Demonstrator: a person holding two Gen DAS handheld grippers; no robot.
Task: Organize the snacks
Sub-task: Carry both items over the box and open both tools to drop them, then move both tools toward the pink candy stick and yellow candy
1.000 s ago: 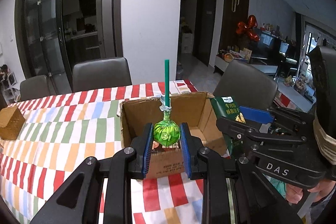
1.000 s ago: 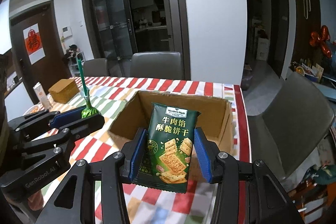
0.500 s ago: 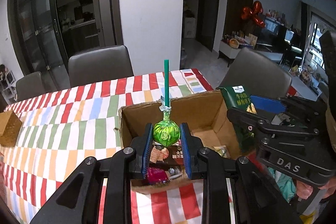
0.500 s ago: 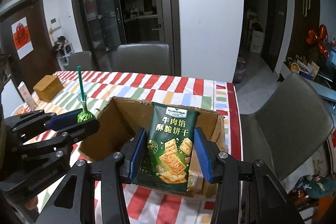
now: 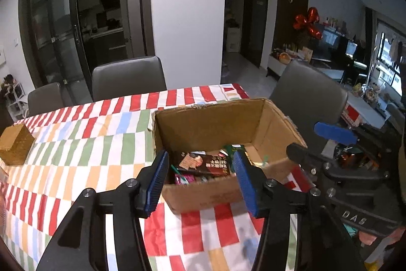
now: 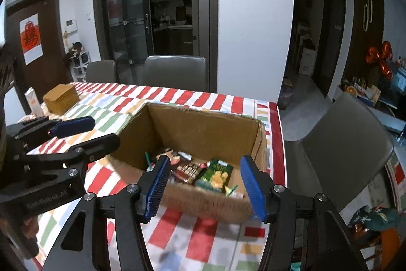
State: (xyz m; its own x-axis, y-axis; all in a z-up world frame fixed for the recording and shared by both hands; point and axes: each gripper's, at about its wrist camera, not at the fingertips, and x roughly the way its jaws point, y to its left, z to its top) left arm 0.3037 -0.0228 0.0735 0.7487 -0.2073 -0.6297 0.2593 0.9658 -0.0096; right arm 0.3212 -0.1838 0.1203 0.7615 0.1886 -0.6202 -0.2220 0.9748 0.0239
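An open cardboard box [image 5: 210,123] stands on the striped tablecloth; it also shows in the right wrist view [image 6: 203,128]. Several snack packs lie in it, among them a dark brown pack [image 5: 203,164] and the green cracker pack [image 6: 215,175]. A green lollipop stick [image 6: 146,158] shows at the box's left inside. My left gripper [image 5: 200,180] is open and empty, above the box's near wall. My right gripper [image 6: 204,184] is open and empty, above the box's near right part. Each gripper shows in the other's view, the right one [image 5: 335,133] and the left one [image 6: 73,127].
A brown block [image 5: 15,144] sits on the table at the far left; it also shows in the right wrist view [image 6: 61,98] beside a white carton [image 6: 33,100]. Grey chairs [image 5: 127,78] stand behind the table, and one [image 6: 342,144] to the right.
Both grippers have opened. The green lollipop has left my left gripper and the green cracker pack my right one; both now lie in the box.
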